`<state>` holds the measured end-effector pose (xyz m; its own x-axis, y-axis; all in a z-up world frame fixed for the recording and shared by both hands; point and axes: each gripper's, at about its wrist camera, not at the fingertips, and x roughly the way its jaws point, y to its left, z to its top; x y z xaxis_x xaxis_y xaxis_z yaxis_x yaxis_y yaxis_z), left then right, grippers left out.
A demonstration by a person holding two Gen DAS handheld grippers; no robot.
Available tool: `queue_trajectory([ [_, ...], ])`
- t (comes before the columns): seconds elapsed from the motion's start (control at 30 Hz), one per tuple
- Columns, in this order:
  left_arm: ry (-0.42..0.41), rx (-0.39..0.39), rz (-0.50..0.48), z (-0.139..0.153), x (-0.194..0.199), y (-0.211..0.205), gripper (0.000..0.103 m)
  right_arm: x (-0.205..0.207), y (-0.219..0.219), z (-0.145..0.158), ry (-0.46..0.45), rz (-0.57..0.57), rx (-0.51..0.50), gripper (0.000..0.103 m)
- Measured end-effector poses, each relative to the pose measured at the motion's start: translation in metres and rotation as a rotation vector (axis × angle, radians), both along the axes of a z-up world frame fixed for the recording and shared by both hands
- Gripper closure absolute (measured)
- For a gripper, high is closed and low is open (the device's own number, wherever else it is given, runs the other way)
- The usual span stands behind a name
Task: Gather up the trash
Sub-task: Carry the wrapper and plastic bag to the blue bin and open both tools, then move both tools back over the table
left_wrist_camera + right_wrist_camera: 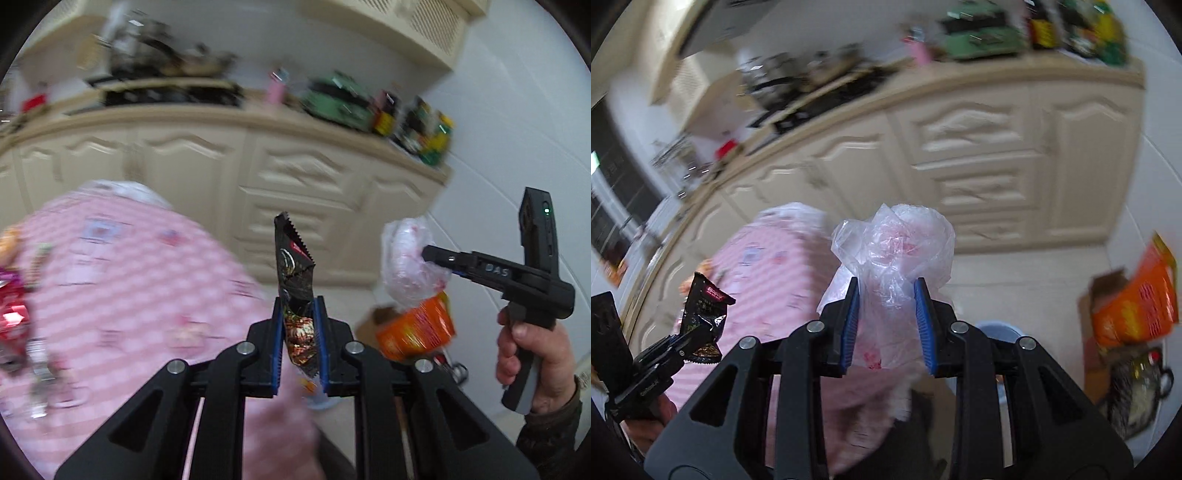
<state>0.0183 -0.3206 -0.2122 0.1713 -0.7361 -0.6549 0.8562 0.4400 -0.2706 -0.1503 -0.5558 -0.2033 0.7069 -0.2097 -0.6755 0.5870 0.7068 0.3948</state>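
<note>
Off the edge of the pink checked surface (129,266), over the floor, I've got both loads up in the air. My left tool (300,343) is pinching a dark snack wrapper (293,280) between its blue pads, the wrapper standing upright with its torn zigzag edge pointing to twelve o'clock. My right tool (887,325) is clamped on a crumpled clear plastic bag (894,251), which bulges out above the fingers. From the left camera I see that same tool out at three o'clock, bag hanging off its tip.

Everything is smeared with motion blur, so I judge I'm mid-carry, heading for a bin. Low in the right view, just behind the tool at about five o'clock, a pale blue rounded rim (997,328) peeks out; it may be the bin, but I can't tell for sure. An orange packet (1137,306) sits on a cardboard box at three o'clock, near the floor.

To do this carry well, I want a firm squeeze on both triggers until each piece sits directly above the opening. The wrapper is stiff and well seated, so that's safe. The bag is the worry: thin film, gripped only at its waist, could slip or snag. I'd bring it low over the opening before releasing, one tool at a time.

More bright wrappers (11,317) wait at nine o'clock on the surface, so plenty remains.
</note>
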Motion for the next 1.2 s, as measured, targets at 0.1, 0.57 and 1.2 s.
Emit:
queue_trajectory([
  [0.1, 0.052, 0.055, -0.08, -0.024, -0.016, -0.044, 0.089, -0.02, -0.022, -0.026, 0.037, -0.058, 0.042, 0.074],
  [0.57, 0.196, 0.322, -0.221, -0.133, -0.042, -0.179, 0.088, -0.033, -0.08, -0.118, 0.094, -0.165, 0.249, 0.074],
  [1.2, 0.076, 0.371, -0.133, -0.12, -0.022, -0.185, 0.016, -0.046, -0.093, -0.147, 0.169, -0.277, 0.284, 0.006],
])
